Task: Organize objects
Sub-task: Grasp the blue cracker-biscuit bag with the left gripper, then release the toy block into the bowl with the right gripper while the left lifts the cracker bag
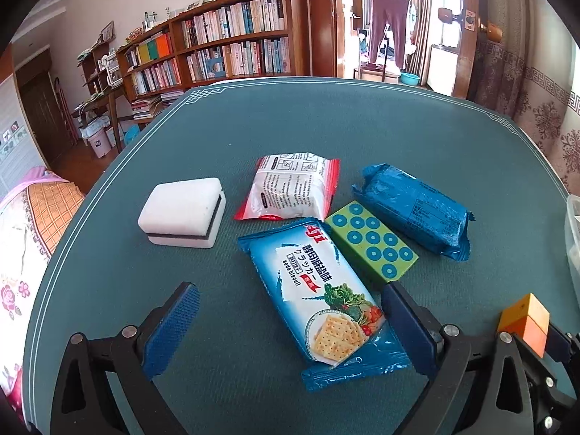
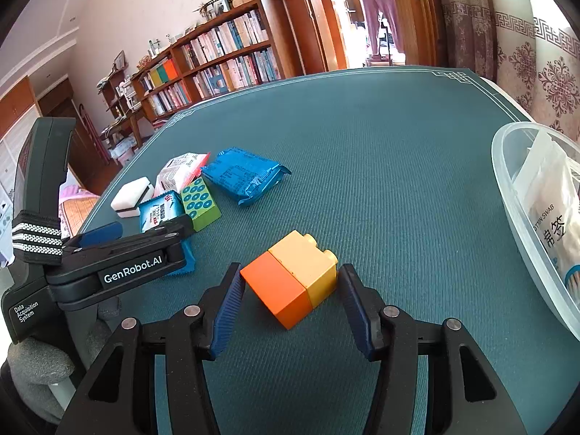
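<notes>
On the teal table mat point(image 1: 326, 127) lie a blue soda biscuit pack point(image 1: 322, 297), a white sponge block point(image 1: 183, 212), a red-and-white pack point(image 1: 293, 188), a green dotted block point(image 1: 371, 244) and a blue foil pack point(image 1: 413, 206). My left gripper point(image 1: 290, 315) is open, its jaws on either side of the biscuit pack's near end. My right gripper point(image 2: 290, 290) is open around an orange-and-yellow brick pair point(image 2: 293, 277) lying on the mat; the fingers point(image 2: 230, 304) stand at its two sides. The brick pair also shows in the left wrist view point(image 1: 525, 317).
A clear plastic tub point(image 2: 507, 181) with a cotton swab bag point(image 2: 554, 217) stands at the right edge. The left gripper's body point(image 2: 119, 253) lies left of the bricks. Bookshelves point(image 1: 217, 43) and a doorway stand beyond the table's far edge.
</notes>
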Demonstrator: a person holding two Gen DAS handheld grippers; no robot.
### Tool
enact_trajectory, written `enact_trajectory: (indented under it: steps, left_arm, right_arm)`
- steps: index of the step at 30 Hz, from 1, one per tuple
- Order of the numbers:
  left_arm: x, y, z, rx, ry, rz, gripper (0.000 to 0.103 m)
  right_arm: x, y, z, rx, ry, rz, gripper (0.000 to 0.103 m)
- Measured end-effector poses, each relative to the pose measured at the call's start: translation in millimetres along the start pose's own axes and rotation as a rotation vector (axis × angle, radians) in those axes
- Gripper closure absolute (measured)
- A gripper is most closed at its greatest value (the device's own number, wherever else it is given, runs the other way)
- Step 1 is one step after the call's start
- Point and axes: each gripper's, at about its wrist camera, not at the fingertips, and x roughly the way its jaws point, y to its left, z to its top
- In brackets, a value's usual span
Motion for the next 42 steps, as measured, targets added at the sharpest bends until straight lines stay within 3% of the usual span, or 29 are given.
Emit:
enact_trajectory:
  steps: [7,13,17,19,23,33,42]
  left_arm:
    - [4.4,29.3,-4.4,-0.085,0.041,-0.025,0.001]
    - [3.7,22.0,4.1,-0.065,0.010,-0.008,0.001]
    - [10.8,19.0,3.3,-0.054,0.038,-0.032,0.025]
    - [8.7,18.7,2.2,-0.049,0.023,-0.034,0.030]
    - [2.8,15.0,-1.6,-0.027,-0.004,-0.052,0.058]
    - [-18.8,6.1,-11.5,0.005,-0.061,-0.108,0.059]
    - [-16.1,0.6,-16.1,0.019,-0.056,-0.124,0.059]
  right_arm:
    - [0.1,-0.7,0.4,0.000,0.000,0.000,0.048]
    - [0.0,-1.0,0.7,0.002,0.000,0.000,0.048]
    - [0.0,-1.2,0.6,0.003,0.000,0.002,0.048]
    - [-0.1,-1.3,0.6,0.003,-0.001,0.001,0.048]
    - [-0.1,-1.5,0.5,0.003,-0.001,0.002,0.048]
    - [0.0,-2.7,0.9,0.002,0.000,-0.002,0.048]
    - [0.2,-0.2,1.5,-0.013,0.002,-0.024,0.048]
